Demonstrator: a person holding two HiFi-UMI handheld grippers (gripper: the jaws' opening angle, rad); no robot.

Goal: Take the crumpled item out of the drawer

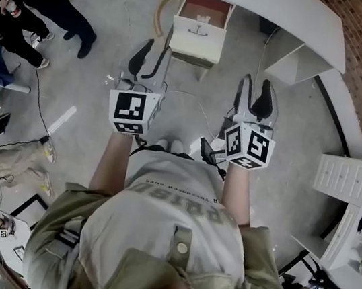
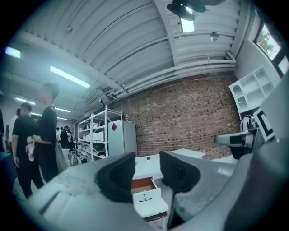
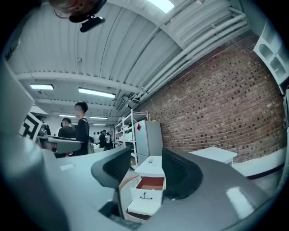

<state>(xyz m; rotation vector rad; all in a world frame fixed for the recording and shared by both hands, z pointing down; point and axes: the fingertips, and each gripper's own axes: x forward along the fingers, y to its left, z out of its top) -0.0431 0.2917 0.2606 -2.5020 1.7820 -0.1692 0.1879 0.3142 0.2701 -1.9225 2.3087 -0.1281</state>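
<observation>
Open drawer faces the person; left claw and right claw both part-open, empty.

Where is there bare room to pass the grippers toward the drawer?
Bare floor runs from the left gripper and right gripper to the open drawer. Crowded left: cables, bystanders. Right: white desk, shelf unit.

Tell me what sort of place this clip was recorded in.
Probably an industrial hall used as a lab or workshop. It has a bare brick wall, a ribbed metal roof with strip lights, a concrete floor and metal storage shelving.
</observation>
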